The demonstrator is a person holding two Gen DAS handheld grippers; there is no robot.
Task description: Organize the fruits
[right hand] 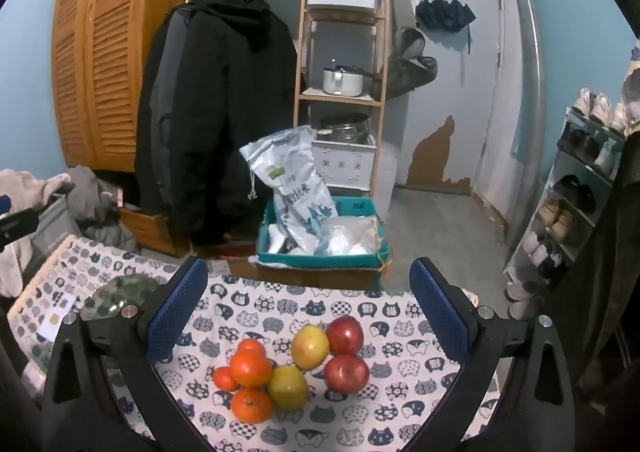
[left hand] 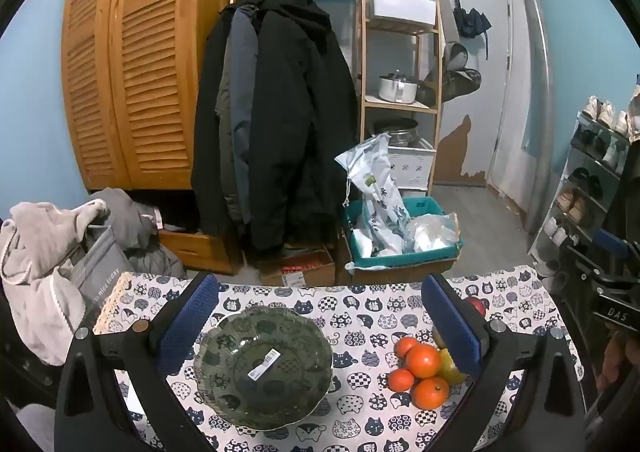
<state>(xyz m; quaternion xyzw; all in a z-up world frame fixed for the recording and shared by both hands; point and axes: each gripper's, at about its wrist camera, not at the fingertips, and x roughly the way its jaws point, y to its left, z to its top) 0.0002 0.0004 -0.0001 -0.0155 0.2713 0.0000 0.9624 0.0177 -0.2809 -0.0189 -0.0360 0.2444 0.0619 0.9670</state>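
Green bowl (left hand: 263,368) sits empty under my spread left gripper (left hand: 320,332); my right gripper (right hand: 308,316), spread too, hovers over fruit (right hand: 296,364).

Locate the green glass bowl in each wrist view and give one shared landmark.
Left wrist: the green glass bowl sits low and centre, between the open fingers.
Right wrist: the bowl peeks out at lower left, behind the left finger.
Shared landmark: the teal crate beyond the table.
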